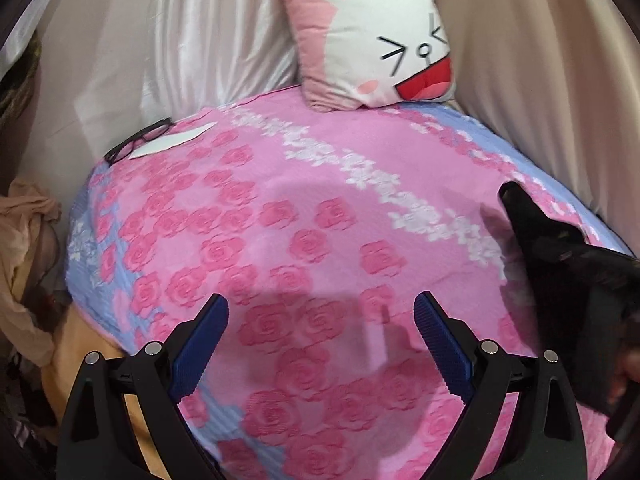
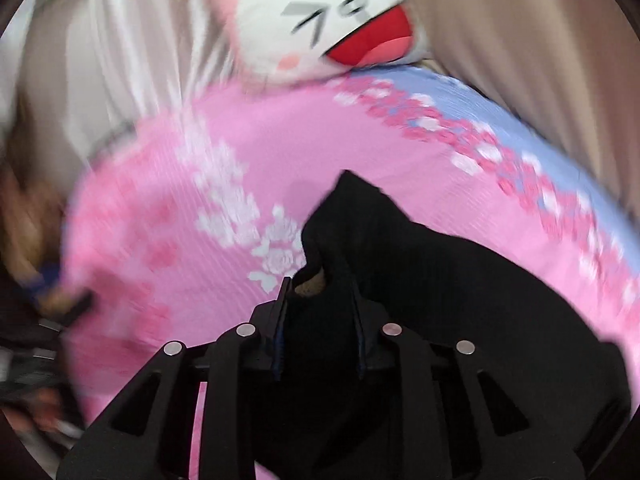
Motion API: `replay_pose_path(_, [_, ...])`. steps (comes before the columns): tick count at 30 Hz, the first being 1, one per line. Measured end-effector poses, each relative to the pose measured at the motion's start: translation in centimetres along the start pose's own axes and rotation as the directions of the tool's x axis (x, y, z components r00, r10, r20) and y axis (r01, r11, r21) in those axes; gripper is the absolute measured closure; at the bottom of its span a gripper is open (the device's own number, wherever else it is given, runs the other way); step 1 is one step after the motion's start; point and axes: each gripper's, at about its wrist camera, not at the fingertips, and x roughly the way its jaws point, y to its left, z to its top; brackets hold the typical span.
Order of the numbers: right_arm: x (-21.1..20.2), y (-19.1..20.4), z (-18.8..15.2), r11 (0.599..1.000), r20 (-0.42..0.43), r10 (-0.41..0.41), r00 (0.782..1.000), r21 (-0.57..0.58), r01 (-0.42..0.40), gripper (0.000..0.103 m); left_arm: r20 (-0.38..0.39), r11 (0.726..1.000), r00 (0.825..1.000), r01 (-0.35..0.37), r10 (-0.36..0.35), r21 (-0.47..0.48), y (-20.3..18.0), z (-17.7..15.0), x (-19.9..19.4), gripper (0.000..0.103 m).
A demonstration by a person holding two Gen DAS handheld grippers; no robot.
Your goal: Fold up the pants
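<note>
**A:** Start with the tongs. What is the right gripper (image 2: 320, 288) doing?

**B:** It is clenched on the black pants (image 2: 440, 280). In the right wrist view the dark cloth bunches up between the two blue-edged fingers (image 2: 282, 320), and a fold of it rises past the tips to a peak. The rest of the pants trails off to the right and below the tongs, over the pink rose blanket (image 2: 260, 140). That view is smeared by motion.

**A:** And the left gripper (image 1: 320, 308)?

**B:** Released. Its blue pads (image 1: 200, 344) stand wide apart above the blanket (image 1: 304, 200), with only rose-patterned cloth showing between them. Nothing is in its grasp.

**A:** Where do the pants lie relative to that one?

**B:** Well off to its right. In the left wrist view the pants (image 1: 560, 256) show as a dark mass at the right edge of the bed, apart from the left tongs, with a point of cloth sticking up.

**A:** Farther out?

**B:** A bunny cushion (image 1: 372, 36) leans against the pale curtain (image 1: 180, 40) at the far side of the bed. Black-framed glasses (image 1: 138, 140) lie on the blanket's far left edge, partly on a white sheet of paper (image 1: 176, 140).
</note>
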Motion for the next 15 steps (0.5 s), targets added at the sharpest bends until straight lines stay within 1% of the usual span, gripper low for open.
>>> replay_pose_path(2, [-3.5,-2.4,0.4,0.996,0.059,0.039,0.998,0.082,-0.044,0.079,0.011,0.999,0.999,0.034,-0.035,0.025,-1.7,0.5,-0.4,0.011])
replay_pose_path(3, [-6.3,-4.5,0.4,0.987,0.108,0.060,0.992,0.142,-0.076,0.080,0.017,0.998,0.998,0.054,-0.055,0.042,-2.7,0.7,-0.7,0.011])
replay_pose_path(4, [-7.9,-6.0,0.2,0.977,0.138,0.074,0.988,0.186,-0.100,0.080,0.025,0.995,0.997,0.072,-0.074,0.062,-3.9,1.0,-1.1,0.011])
replay_pose_path(6, [-12.6,-9.6,-1.2,0.953,0.213,0.081,0.974,0.268,-0.137,0.080,0.045,0.985,0.991,0.123,-0.130,0.124,-7.3,1.4,-2.1,0.011])
replay_pose_path(7, [-15.5,-12.0,-2.6,0.935,0.261,0.071,0.963,0.320,-0.155,0.080,0.050,0.979,0.987,0.143,-0.151,0.145,-8.4,1.5,-2.4,0.011])
replay_pose_path(8, [-17.8,-13.8,-3.9,0.920,0.295,0.054,0.954,0.357,-0.163,0.080,0.052,0.968,0.981,0.174,-0.186,0.182,-10.5,1.5,-3.0,0.011])
replay_pose_path(9, [-20.1,-15.5,-5.3,0.906,0.324,0.029,0.946,0.392,-0.162,0.080,0.050,0.957,0.976,0.197,-0.212,0.214,-12.4,1.5,-3.5,0.011])
replay_pose_path(10, [-22.9,-17.8,-7.4,0.886,0.354,-0.014,0.935,0.438,-0.152,0.080,0.048,0.944,0.969,0.222,-0.241,0.244,-14.2,1.3,-3.9,0.011])
replay_pose_path(12, [-27.2,-21.3,-11.3,0.851,0.379,-0.098,0.920,0.512,-0.120,0.080,0.029,0.907,0.953,0.277,-0.301,0.318,-18.5,0.4,-4.9,0.011])
replay_pose_path(13, [-29.7,-23.2,-14.1,0.823,0.375,-0.165,0.912,0.563,-0.082,0.080,0.018,0.889,0.947,0.296,-0.322,0.348,-20.3,-0.2,-5.3,0.011])
replay_pose_path(14, [-32.0,-25.2,-16.2,0.794,0.363,-0.212,0.907,0.605,-0.057,0.080,-0.001,0.865,0.937,0.323,-0.350,0.383,-22.6,-1.1,-5.8,0.011])
replay_pose_path(15, [-33.9,-27.4,-19.1,0.750,0.340,-0.264,0.903,0.661,-0.029,0.080,-0.019,0.846,0.928,0.346,-0.371,0.406,-24.4,-2.0,-6.1,0.011])
